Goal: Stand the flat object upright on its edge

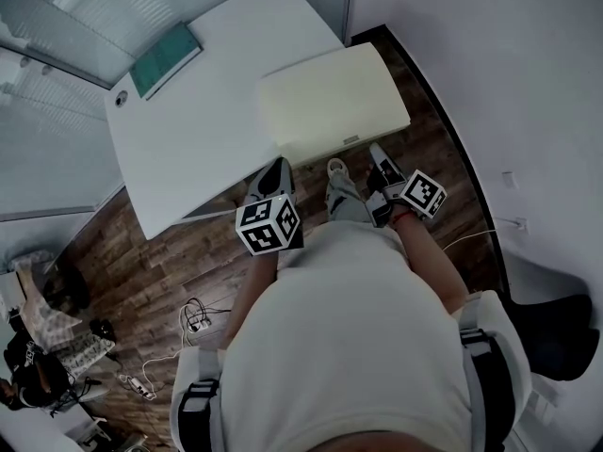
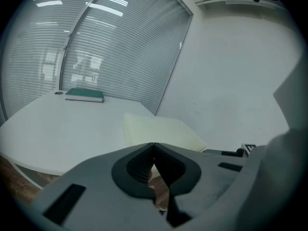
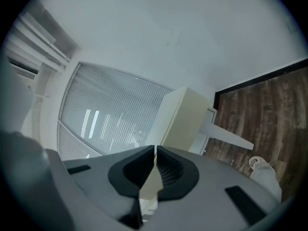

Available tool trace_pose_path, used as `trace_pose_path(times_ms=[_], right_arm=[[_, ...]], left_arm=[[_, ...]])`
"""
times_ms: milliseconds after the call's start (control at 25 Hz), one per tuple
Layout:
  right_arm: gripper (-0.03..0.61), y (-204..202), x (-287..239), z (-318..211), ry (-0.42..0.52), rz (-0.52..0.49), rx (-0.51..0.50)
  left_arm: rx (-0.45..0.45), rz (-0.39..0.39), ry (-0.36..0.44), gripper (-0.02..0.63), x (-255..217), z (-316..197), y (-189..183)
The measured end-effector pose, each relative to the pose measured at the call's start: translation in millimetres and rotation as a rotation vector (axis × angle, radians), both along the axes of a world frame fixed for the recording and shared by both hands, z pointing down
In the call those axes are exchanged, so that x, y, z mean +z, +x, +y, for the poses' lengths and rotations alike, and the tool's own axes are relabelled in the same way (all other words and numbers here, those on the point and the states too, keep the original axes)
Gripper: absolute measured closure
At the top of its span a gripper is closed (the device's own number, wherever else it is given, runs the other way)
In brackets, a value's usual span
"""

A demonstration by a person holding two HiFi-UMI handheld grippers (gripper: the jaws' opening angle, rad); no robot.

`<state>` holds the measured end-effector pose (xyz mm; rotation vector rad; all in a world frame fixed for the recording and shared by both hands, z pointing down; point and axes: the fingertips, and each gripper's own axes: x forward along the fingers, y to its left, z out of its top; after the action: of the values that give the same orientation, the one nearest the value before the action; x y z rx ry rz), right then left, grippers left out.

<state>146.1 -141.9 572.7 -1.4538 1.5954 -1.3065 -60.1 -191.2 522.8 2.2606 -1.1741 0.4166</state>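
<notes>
A flat green book (image 1: 165, 59) lies on its face at the far left corner of the white table (image 1: 207, 130); in the left gripper view the book (image 2: 84, 95) shows far off near the blinds. My left gripper (image 1: 276, 171) hangs by the table's near edge, well short of the book, its jaws shut with nothing between them (image 2: 153, 145). My right gripper (image 1: 379, 154) is held off the table beside the cream top (image 1: 334, 102), also shut and empty (image 3: 155, 149).
The cream top (image 2: 159, 129) adjoins the white table on the right, with a white wall beyond. Glass walls with blinds (image 2: 120, 42) stand behind the table. Cables and a power strip (image 1: 193, 320) lie on the wood floor. My shoe (image 1: 336, 169) shows between the grippers.
</notes>
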Motion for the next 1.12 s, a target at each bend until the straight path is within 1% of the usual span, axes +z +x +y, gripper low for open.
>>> trace_pose_path(times_ms=[160, 320, 440, 480, 560, 720, 1120], right_arm=[[0.545, 6, 11, -1, 0.005, -0.095, 0.035], [0.398, 9, 22, -3, 0.032, -0.21, 0.049], [0.282, 9, 23, -7, 0.076, -0.261, 0.048], [0.256, 9, 23, -9, 0.086, -0.271, 0.054], [0.226, 10, 24, -13, 0.092, -0.28, 0.064], [0.192, 7, 27, -22, 0.082, -0.282, 0.058], [0.179, 9, 35, -46, 0.068, -0.284, 0.083]], left_arm=[[0.01, 0.002, -0.006, 0.594, 1, -1, 3], [0.013, -0.004, -0.012, 0.594, 4, 0, 4], [0.013, -0.007, -0.017, 0.594, 7, -1, 4], [0.012, -0.007, -0.017, 0.594, 7, -1, 4], [0.009, -0.007, -0.016, 0.594, 6, -3, 3], [0.005, -0.01, -0.013, 0.594, 5, -5, 3], [-0.025, -0.018, -0.016, 0.594, 6, -11, -4]])
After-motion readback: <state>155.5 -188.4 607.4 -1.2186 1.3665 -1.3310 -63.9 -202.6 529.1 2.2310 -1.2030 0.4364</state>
